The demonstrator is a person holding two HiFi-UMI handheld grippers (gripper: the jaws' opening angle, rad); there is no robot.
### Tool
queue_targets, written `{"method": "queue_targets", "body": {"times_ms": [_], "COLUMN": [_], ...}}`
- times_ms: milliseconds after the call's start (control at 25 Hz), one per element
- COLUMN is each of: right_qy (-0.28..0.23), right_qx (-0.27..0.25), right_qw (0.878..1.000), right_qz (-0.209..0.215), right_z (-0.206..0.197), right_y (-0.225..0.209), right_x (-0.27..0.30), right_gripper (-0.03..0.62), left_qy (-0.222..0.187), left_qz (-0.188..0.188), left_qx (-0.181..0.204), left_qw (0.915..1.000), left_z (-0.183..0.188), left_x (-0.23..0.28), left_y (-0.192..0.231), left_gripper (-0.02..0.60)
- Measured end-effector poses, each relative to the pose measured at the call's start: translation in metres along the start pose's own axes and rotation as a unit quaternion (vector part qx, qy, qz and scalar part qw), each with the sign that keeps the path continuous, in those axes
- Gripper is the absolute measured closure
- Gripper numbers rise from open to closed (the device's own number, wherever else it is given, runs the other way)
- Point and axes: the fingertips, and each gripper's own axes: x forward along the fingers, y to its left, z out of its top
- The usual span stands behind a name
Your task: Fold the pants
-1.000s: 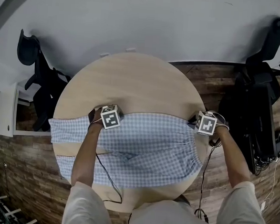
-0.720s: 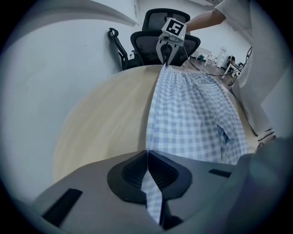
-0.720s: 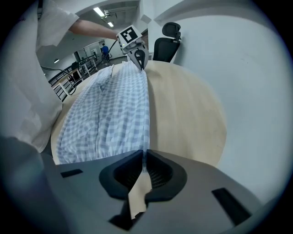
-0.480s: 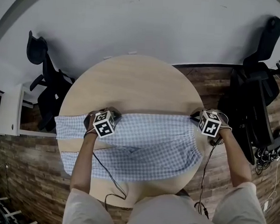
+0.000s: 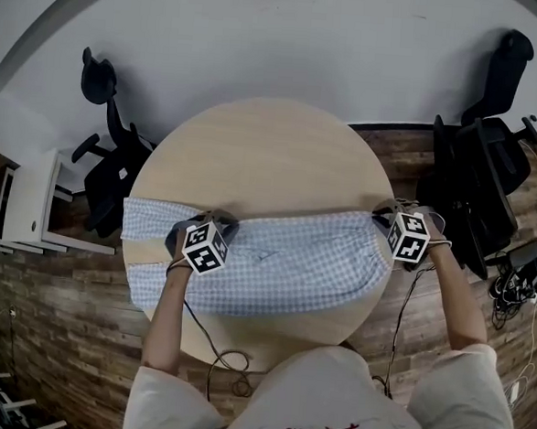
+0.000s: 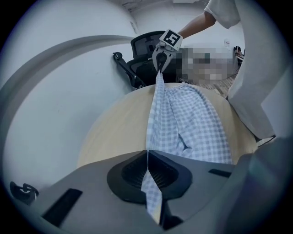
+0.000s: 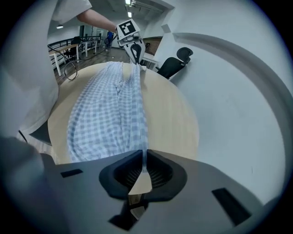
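Logging grips first. The left gripper (image 6: 149, 170) is clamped on the blue-and-white checked cotton pants (image 6: 192, 123), with cloth pinched flat between its pads. The right gripper (image 7: 143, 168) is clamped on the same garment edge, at what I read as the waist end.

In the head view the pants lie across the middle of the round pale wooden table (image 5: 264, 149), long axis running left to right in the frame. The far long edge is strung taut between the two grippers. The rest of the cloth spreads toward the bottom of the frame, toward the person.

My judgement is that the fold turns on this: the free long edge lies below both grips, so both must travel down-frame together, parallel to that axis.

Pose: both grippers pitch steeply downward. The left forearm crosses over the cloth; the right forearm comes in past the table's right rim.
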Motion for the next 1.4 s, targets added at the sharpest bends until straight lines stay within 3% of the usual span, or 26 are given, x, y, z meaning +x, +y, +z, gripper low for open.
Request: {"method": "queue_targets", "body": {"times_ms": [360, 680, 1080, 1400], "right_qy": [0.029, 0.060, 0.042, 0.045], "right_qx": [-0.046, -0.078, -0.096, -0.099], "right_qw": [0.998, 0.995, 0.994, 0.991], "right_qz": [-0.014, 0.011, 0.023, 0.075], "right_z": [-0.009, -0.039, -0.060, -0.080], "right_y": [0.085, 0.136, 0.166, 0.198], "right_x": [-0.020, -0.010, -0.012, 0.003], "right_gripper": [0.543, 0.543, 0.543, 0.543], "left_qy": [-0.018, -0.006, 0.003, 0.031], "left_qz": [0.013, -0.019, -0.003, -0.037], "left_qx": [-0.026, -0.029, -0.056, -0.073], "left_qw": [0.9994, 0.9994, 0.9984, 0.9962], "left_z": [-0.001, 0.002, 0.010, 0.007], "left_x": [-0.028, -0.012, -0.020, 0.002], "left_y": [-0.097, -0.178, -0.210, -0.257], "left_gripper": [0.543, 0.545, 0.545, 0.545]}}
